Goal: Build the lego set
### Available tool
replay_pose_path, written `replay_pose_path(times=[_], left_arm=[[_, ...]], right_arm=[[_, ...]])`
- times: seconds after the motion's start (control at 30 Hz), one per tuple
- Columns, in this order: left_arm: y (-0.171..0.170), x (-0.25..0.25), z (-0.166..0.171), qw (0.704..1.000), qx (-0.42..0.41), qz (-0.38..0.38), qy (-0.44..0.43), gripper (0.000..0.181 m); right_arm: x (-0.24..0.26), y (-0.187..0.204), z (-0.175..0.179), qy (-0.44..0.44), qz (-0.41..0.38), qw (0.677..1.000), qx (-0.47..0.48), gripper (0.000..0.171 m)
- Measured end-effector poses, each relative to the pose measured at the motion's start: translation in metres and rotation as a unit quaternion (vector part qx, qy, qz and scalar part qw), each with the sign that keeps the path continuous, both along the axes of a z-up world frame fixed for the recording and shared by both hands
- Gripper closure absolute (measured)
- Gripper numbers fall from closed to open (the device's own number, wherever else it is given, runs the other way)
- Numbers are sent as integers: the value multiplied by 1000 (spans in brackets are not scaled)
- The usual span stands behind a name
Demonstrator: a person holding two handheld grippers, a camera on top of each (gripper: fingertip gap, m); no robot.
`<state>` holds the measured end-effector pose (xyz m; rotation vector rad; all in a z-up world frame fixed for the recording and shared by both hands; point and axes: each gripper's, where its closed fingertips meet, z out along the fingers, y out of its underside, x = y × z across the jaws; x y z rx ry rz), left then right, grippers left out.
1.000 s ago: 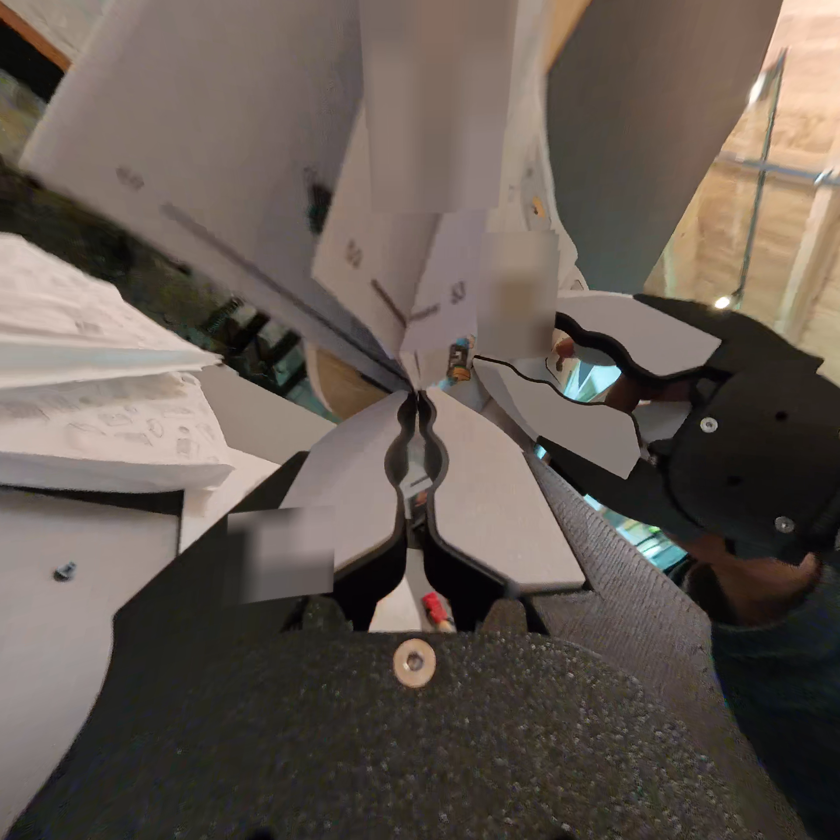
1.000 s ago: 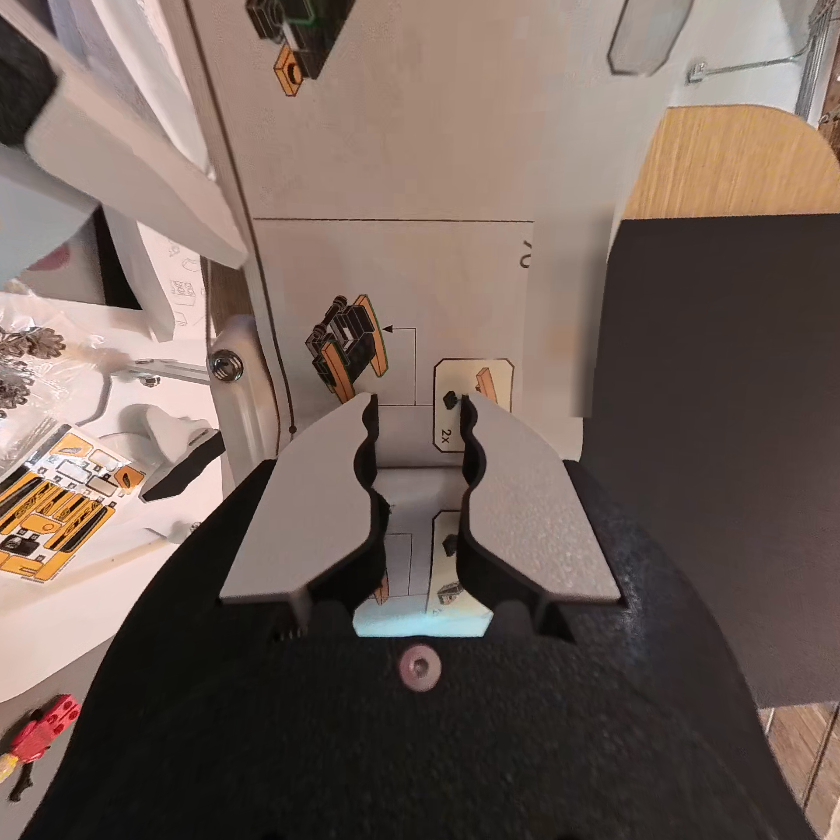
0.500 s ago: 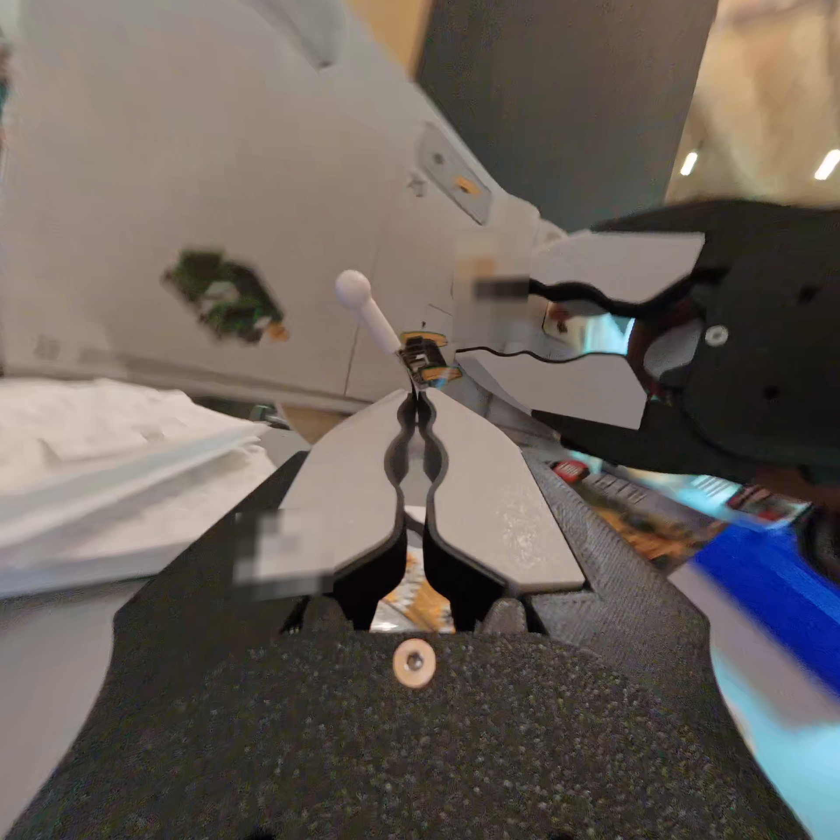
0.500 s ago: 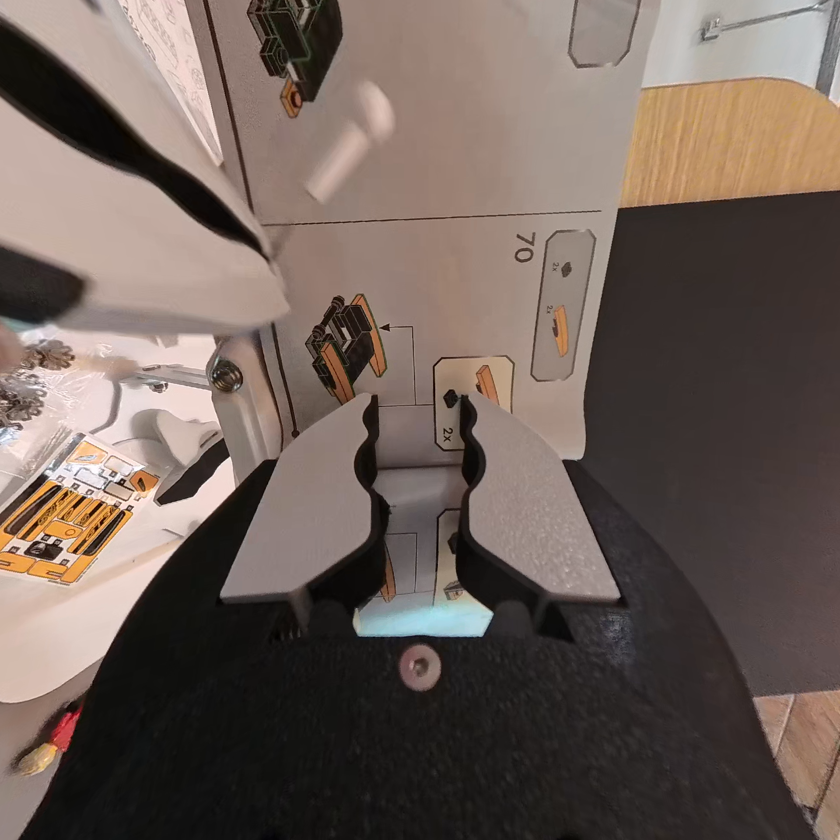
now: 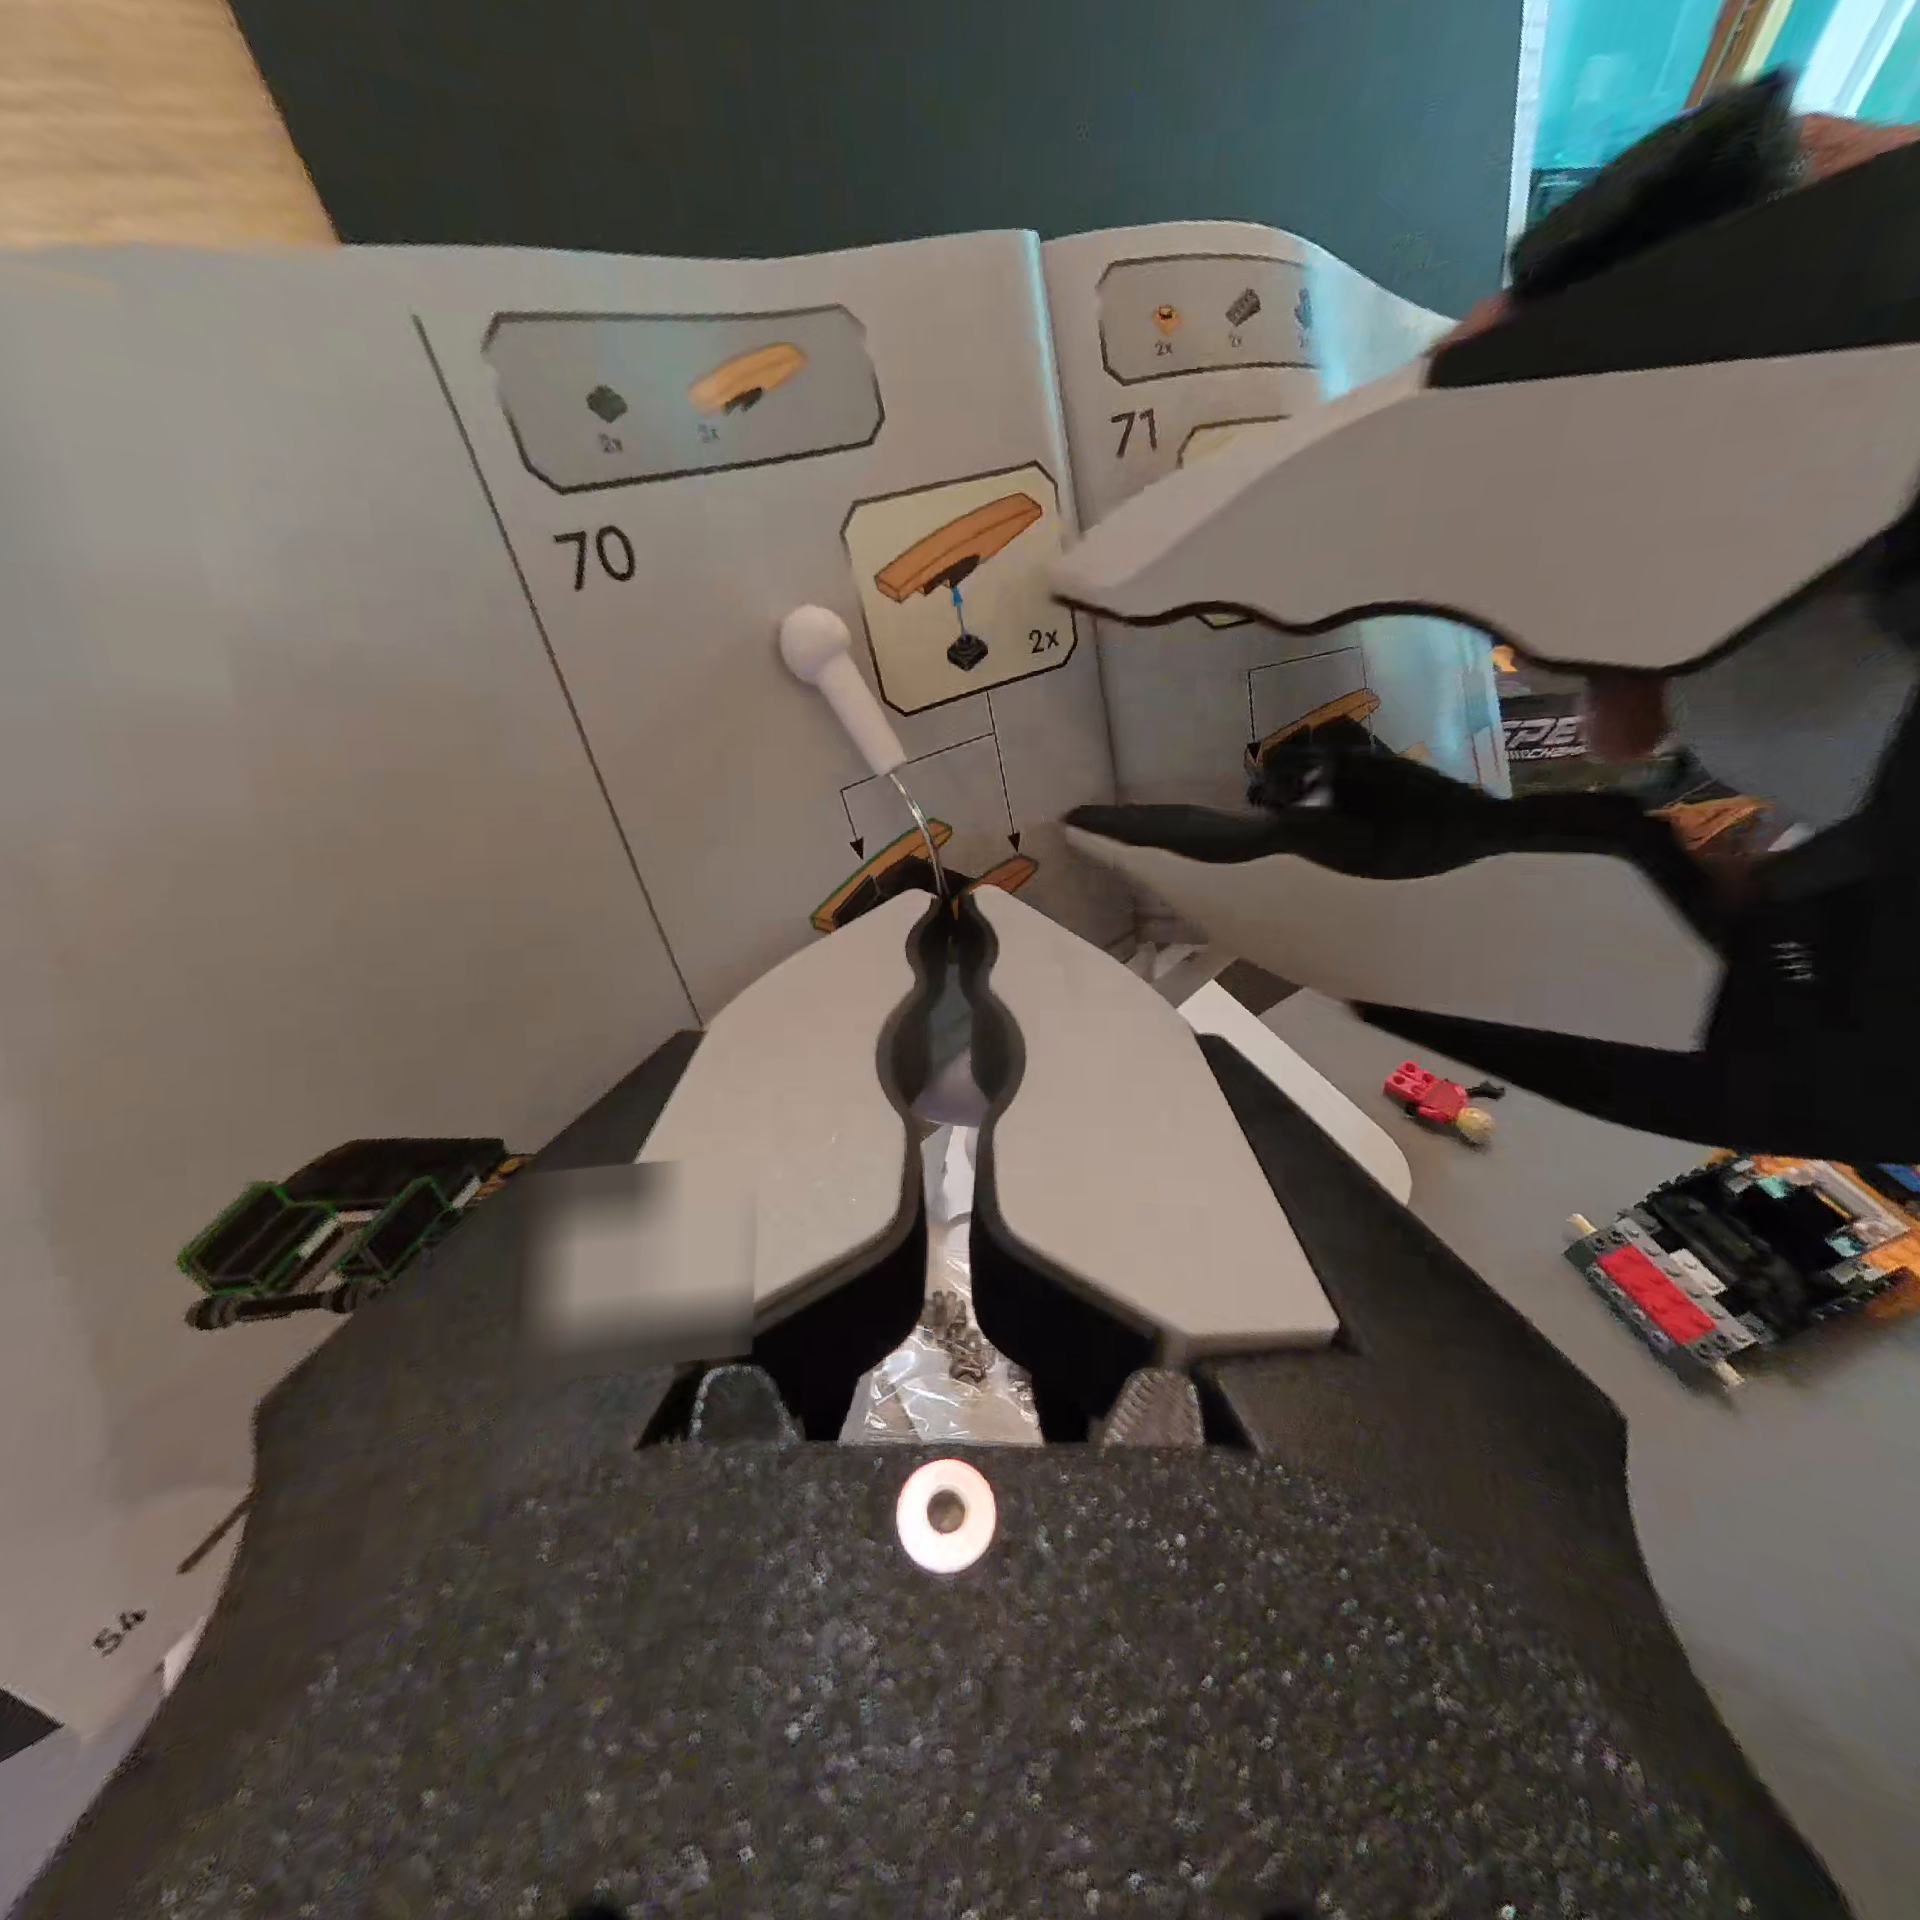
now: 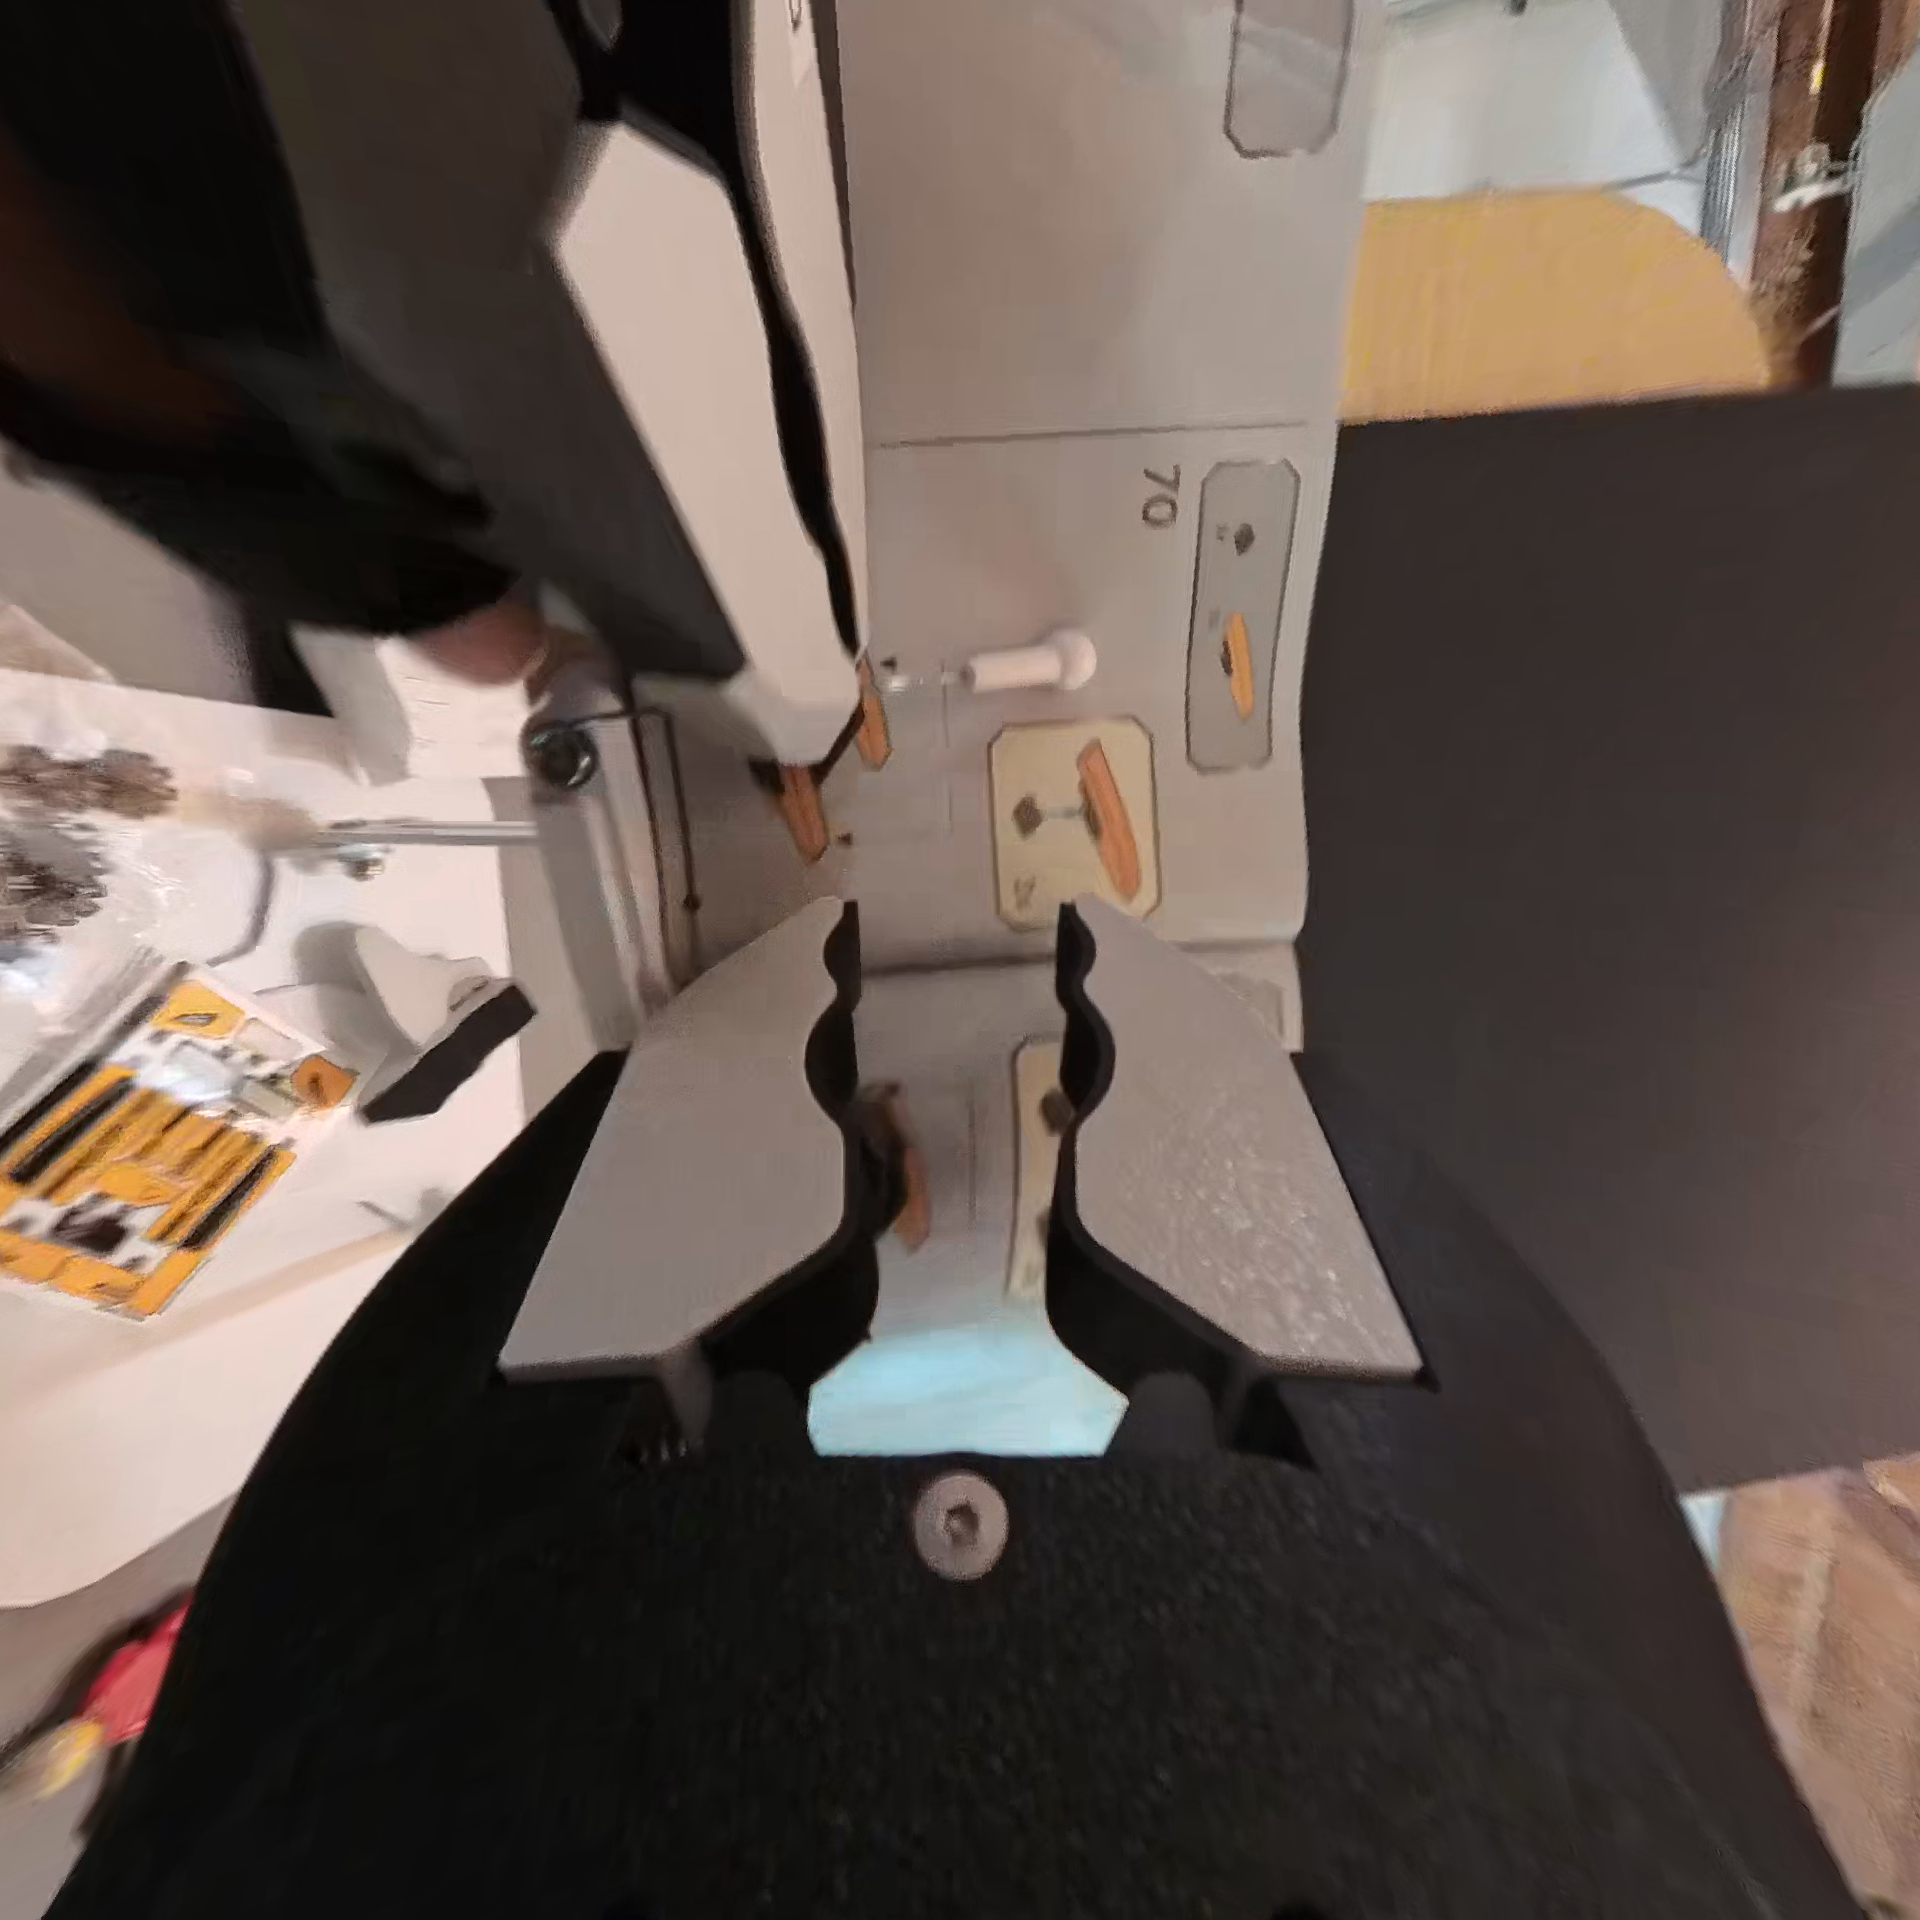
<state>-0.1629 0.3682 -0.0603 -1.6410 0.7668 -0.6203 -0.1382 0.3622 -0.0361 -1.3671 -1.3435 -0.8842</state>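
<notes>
Left gripper (image 5: 948,902): jaws together, tips clamped on a thin wire carrying a white pin (image 5: 837,681) that slants toward eleven o'clock against the page. Right gripper (image 6: 956,914): jaws apart, holding nothing, hovering just before the instruction booklet (image 6: 1081,312), which stands open and upright at twelve o'clock of both. Judgement: the page is being consulted, not built from. The partly built lego model (image 5: 1745,1273) lies on the grey table (image 5: 1766,1558) at four o'clock of the left gripper, long axis running roughly three to nine. A red minifigure (image 5: 1439,1099) lies beside it. The right gripper, being empty, seems better placed to fetch.
</notes>
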Motion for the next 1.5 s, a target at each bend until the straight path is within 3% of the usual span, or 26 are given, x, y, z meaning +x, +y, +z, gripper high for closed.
replay_pose_path(times=[0.17,0.37,0.77,0.9,1.03,1.17,1.33,1.43,1.5], left_arm=[[-1,1,0,1000,-1,0,-7,180],[-1,0,0,1000,4,13,-9,180],[-19,-14,-3,1000,-6,-19,-12,172],[-31,-27,-1,999,-16,-9,-28,173],[-45,-35,5,999,7,6,-43,179],[-59,-45,19,994,64,37,-81,181],[-92,-47,25,991,100,22,-85,181],[-115,-44,19,992,85,-2,-88,181],[-131,-40,8,994,76,-14,-79,181]], right_arm=[[43,-24,-27,43,-13,999,-26,139],[109,-7,-33,59,-66,995,-39,134],[116,-11,-28,79,-49,996,-15,134],[115,-27,-20,141,-42,989,-8,134],[113,-63,-6,301,-18,953,4,134],[119,-114,3,460,8,888,10,130],[133,-180,-13,548,1,837,-9,131],[137,-211,-30,599,-11,800,-18,140],[141,-223,-40,608,-19,794,-6,145]])
